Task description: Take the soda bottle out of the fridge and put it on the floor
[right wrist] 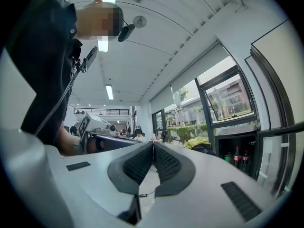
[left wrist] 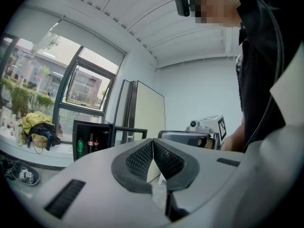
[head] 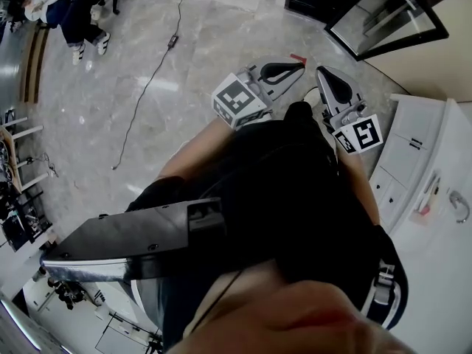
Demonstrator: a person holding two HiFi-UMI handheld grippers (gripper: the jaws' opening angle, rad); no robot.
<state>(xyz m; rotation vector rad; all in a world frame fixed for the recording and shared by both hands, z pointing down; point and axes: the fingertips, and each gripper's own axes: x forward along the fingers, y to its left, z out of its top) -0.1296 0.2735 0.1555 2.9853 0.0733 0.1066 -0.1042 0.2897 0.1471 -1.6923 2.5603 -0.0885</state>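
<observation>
A small black fridge [left wrist: 90, 141] stands open by the window, far ahead of both grippers. Inside it are two cola bottles [left wrist: 90, 143] and a green can [left wrist: 80, 146]. The right gripper view shows the same fridge [right wrist: 240, 151] with the bottles [right wrist: 237, 157] at the right. My left gripper [left wrist: 153, 141] is shut with nothing between its pads. My right gripper [right wrist: 153, 144] is also shut and empty. In the head view both grippers, left [head: 284, 70] and right [head: 333, 85], are held side by side in front of my chest, above the marble floor [head: 206, 43].
A tall beige cabinet [left wrist: 148, 110] stands right of the fridge. The fridge's glass door [head: 387, 13] is swung open. A white cabinet with a sink [head: 431, 190] is at my right. A cable [head: 151, 76] runs over the floor, and a person [head: 77, 13] sits far left.
</observation>
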